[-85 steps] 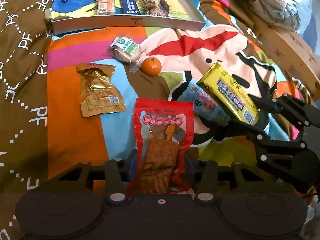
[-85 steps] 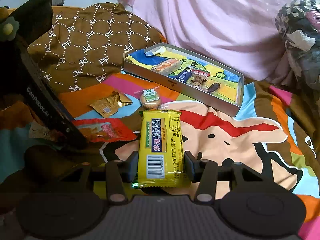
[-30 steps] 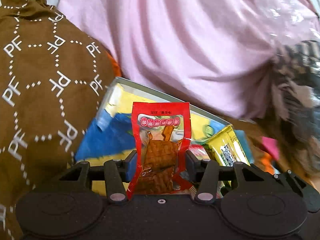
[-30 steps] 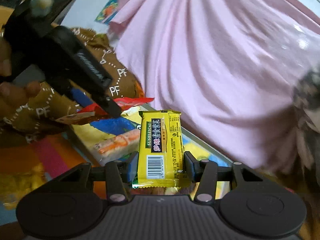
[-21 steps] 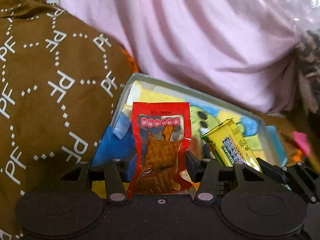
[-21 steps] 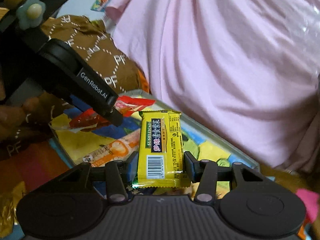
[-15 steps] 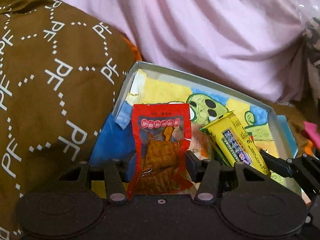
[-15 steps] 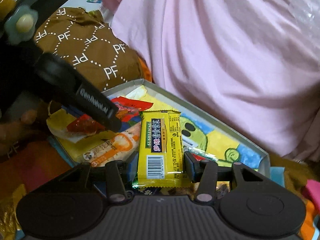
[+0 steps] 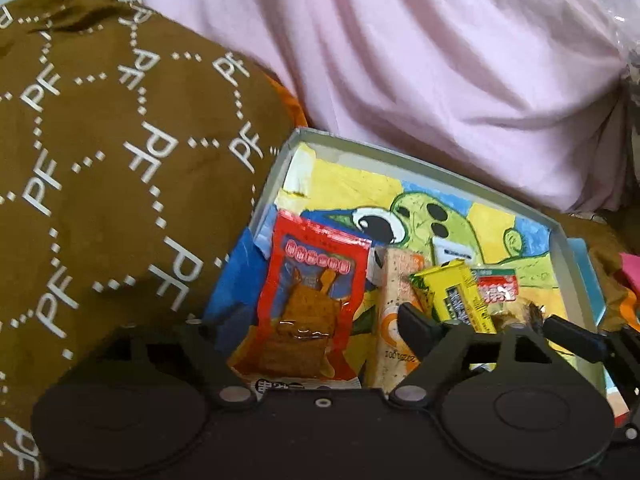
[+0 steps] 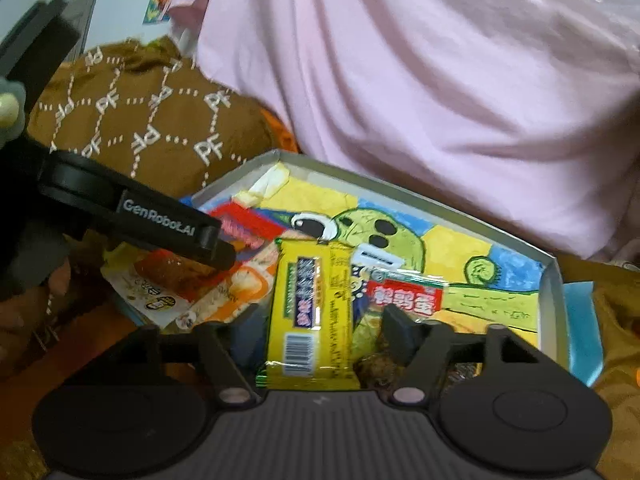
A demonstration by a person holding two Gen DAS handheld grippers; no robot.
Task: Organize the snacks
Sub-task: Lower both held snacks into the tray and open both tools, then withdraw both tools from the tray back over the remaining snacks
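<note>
A shallow grey box [image 9: 416, 162] with a cartoon-painted floor lies on the bed; it also shows in the right wrist view [image 10: 424, 196]. My left gripper [image 9: 308, 324] is open over its left end, and the red snack pouch [image 9: 312, 300] lies loose between the spread fingers. My right gripper [image 10: 324, 332] is open too, and the yellow bar [image 10: 310, 308] rests in the box between its fingers. The yellow bar [image 9: 454, 296] and the right gripper's fingers [image 9: 424, 326] show at the right of the left wrist view. The left gripper's finger [image 10: 172, 226] crosses the right wrist view.
The box also holds an orange-and-white bar [image 9: 394, 320], a red-and-green packet [image 10: 406, 294], a small white packet [image 10: 374, 258] and dark wrapped snacks [image 10: 376, 362]. A brown "PF" pillow [image 9: 112, 168] lies left of the box, and pink fabric [image 9: 420, 60] rises behind it.
Both grippers came down into the box and opened. The red pouch and the yellow bar were let go and now lie in the box.
</note>
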